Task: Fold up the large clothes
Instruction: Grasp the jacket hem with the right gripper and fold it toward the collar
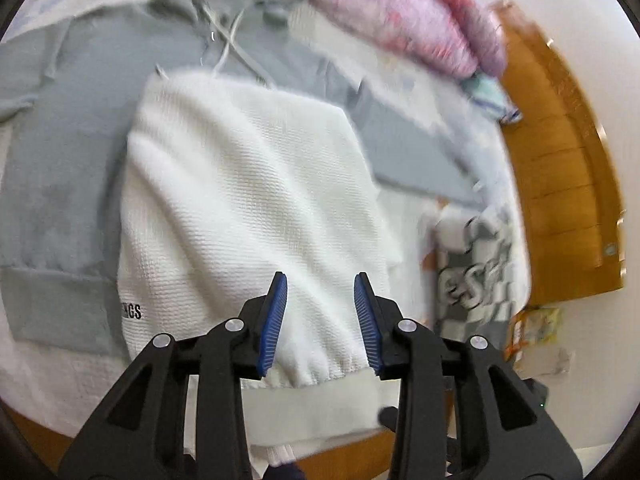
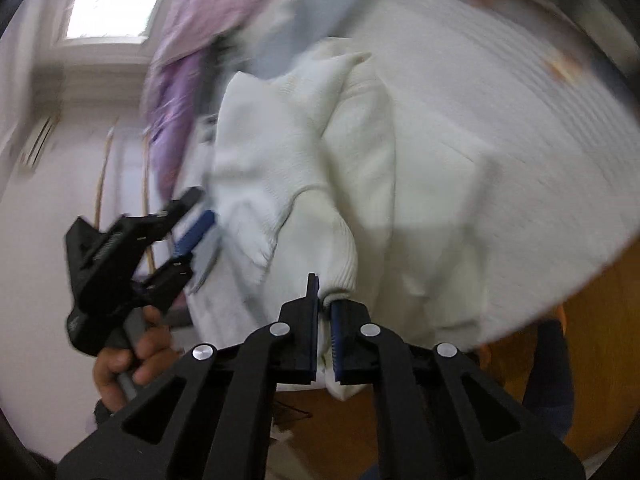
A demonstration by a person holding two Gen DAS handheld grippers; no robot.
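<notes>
Looking down my left wrist camera, I see the left gripper (image 1: 320, 320) with its blue-padded jaws spread apart, nothing between them, hovering above the white sweater (image 1: 248, 208). That sweater lies partly folded on top of a grey hoodie (image 1: 72, 128), which is spread flat on a white-covered table (image 1: 60, 376). Small black lettering shows near the sweater's lower left edge (I can only read part of it). A grey-and-white checkered cloth (image 1: 476, 272) sits just to the sweater's right, and a pink and purple garment (image 1: 404, 12) is heaped at the far side, near a wooden panel (image 1: 560, 168).

On my right wrist camera, the right gripper (image 2: 325, 320) is clamped on a ribbed cuff of the white sweater (image 2: 304, 160), the fabric pinched between its pads and bunched up ahead of it. The view is blurred. The left gripper (image 2: 188, 236) shows here too, off to the side with its jaws parted, held in the person's hand (image 2: 132, 352). A purple garment (image 2: 192, 48) hangs behind, with a bright window (image 2: 116, 0) beyond it.
</notes>
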